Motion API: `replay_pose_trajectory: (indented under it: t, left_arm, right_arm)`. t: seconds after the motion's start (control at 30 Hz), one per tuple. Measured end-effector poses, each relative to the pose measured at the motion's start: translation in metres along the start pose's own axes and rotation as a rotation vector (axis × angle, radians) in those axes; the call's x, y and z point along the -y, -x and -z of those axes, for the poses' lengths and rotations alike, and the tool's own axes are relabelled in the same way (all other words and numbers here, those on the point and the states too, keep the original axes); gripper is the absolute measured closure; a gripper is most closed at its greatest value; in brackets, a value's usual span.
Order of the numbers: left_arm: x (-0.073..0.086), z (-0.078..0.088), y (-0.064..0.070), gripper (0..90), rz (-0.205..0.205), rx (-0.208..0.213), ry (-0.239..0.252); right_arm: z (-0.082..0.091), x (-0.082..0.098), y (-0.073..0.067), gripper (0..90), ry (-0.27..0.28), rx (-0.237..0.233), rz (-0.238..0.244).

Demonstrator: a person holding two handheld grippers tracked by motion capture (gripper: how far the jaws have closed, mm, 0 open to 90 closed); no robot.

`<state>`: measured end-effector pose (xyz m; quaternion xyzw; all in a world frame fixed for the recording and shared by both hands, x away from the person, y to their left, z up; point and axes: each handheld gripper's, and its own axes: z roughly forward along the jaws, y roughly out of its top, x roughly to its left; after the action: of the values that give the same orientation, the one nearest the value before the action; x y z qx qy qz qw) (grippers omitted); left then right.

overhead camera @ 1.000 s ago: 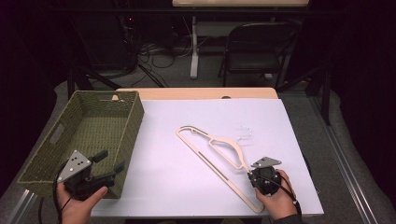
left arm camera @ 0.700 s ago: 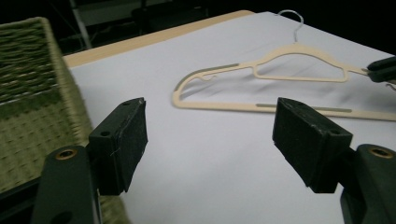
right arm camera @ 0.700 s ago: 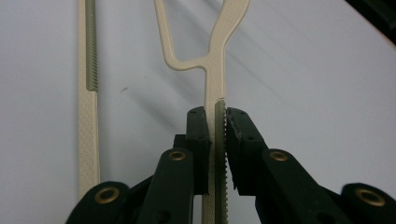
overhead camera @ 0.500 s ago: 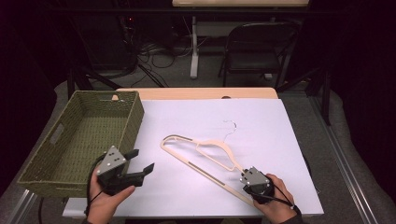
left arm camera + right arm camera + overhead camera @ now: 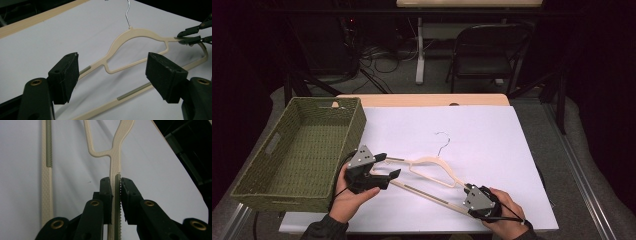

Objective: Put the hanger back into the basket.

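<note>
At the left of the table a green woven basket [image 5: 297, 150] is set, empty and open-topped, seemingly as the place where the work is to end up. Just beside its right wall the left gripper [image 5: 384, 167] is held low over the white table cover [image 5: 492, 145], its jaws spread wide with nothing between the pads; in the left gripper view the near arm of the cream hanger [image 5: 135, 47] is framed between them, so the gripper appears to be lined up for a grip on that end. The hanger [image 5: 427, 172] lies flat on the cover at mid-table, its wire hook [image 5: 443, 142] pointing away from the person and its long bar running slantwise toward the near right. At that far end the right gripper [image 5: 468, 192] is seen; its jaws are closed tight on the ribbed shoulder strip, as the right gripper view [image 5: 115, 202] makes plain, the pads pressed against both faces. The grip is probably kept so that the hanger is steadied, or steered, while the other end is taken up.
</note>
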<state>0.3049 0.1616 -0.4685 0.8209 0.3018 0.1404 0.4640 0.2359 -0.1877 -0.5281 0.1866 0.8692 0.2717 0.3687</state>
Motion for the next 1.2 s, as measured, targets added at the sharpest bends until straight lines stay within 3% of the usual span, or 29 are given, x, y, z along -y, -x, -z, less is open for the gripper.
replay_pose_trajectory:
  t: [0.1,0.13,0.17,0.27,0.33,0.4,0.6,0.7,0.8,0.9,1.07,1.17,1.2]
  left_arm:
    - [-0.001,-0.008,-0.002,28.2,-0.013,0.02,-0.027]
    - [-0.001,-0.01,-0.004,28.2,-0.009,0.026,-0.034]
    - [-0.002,-0.013,-0.005,28.2,-0.005,0.035,-0.048]
    - [-0.003,-0.022,-0.009,26.8,0.0,0.041,-0.086]
    - [-0.004,-0.028,-0.011,31.8,0.0,0.065,-0.106]
    - [-0.005,-0.034,-0.012,32.3,-0.011,0.062,-0.124]
    - [-0.006,-0.057,-0.017,33.5,-0.06,0.107,-0.197]
    - [-0.006,-0.067,-0.02,33.9,-0.055,0.131,-0.23]
    - [-0.007,-0.072,-0.023,35.4,-0.051,0.136,-0.237]
    - [-0.005,-0.078,-0.025,37.0,-0.042,0.169,-0.258]
    - [-0.003,-0.085,-0.021,36.3,-0.092,0.185,-0.289]
    - [-0.003,-0.087,-0.023,36.6,-0.079,0.203,-0.293]
    - [-0.002,-0.088,-0.024,36.6,-0.077,0.206,-0.296]
  right_arm:
    - [0.001,0.0,0.0,79.8,0.006,0.003,0.021]
    - [-0.002,0.0,0.001,79.8,0.047,-0.02,0.026]
    - [0.001,0.0,0.001,79.8,0.019,-0.005,0.041]
    - [0.001,-0.001,0.0,79.7,0.029,-0.014,0.048]
    - [0.001,-0.001,0.0,79.7,0.037,-0.011,0.055]
    - [0.0,0.0,-0.001,79.7,0.04,-0.01,0.059]
    - [0.0,0.0,-0.001,79.7,0.041,0.005,0.077]
    - [0.0,0.0,-0.001,79.7,0.037,0.002,0.081]
    - [0.0,0.001,-0.001,79.7,0.043,0.005,0.085]
    - [0.0,0.001,-0.001,79.7,0.043,0.006,0.087]
    - [0.001,0.001,0.0,79.7,0.028,0.014,0.095]
    - [0.001,0.001,0.0,79.6,0.019,0.007,0.093]
    - [0.0,0.002,-0.001,79.6,0.039,0.008,0.09]
